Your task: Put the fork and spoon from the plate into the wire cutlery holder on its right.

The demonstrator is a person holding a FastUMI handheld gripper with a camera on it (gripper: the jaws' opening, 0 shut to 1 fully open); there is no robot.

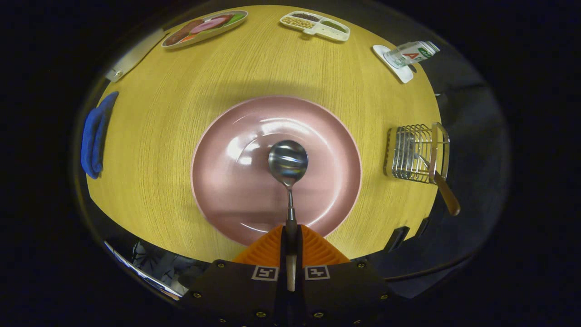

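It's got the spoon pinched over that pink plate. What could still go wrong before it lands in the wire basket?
The gripper holds the spoon by its thin handle, bowl far ahead of the fingers, so it may swivel or slip out. The wire cutlery holder already holds a wooden-handled utensil leaning outward; the spoon could knock it or catch on the wires. A drop would hit the plate.

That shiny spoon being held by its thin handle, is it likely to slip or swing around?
The spoon looks like polished metal, so probably stiff but slippery. The gripper is shut on the narrow handle, far from the bowl, so it may pivot downward. Its bowl hangs over the pink plate, so a drop would likely clatter.
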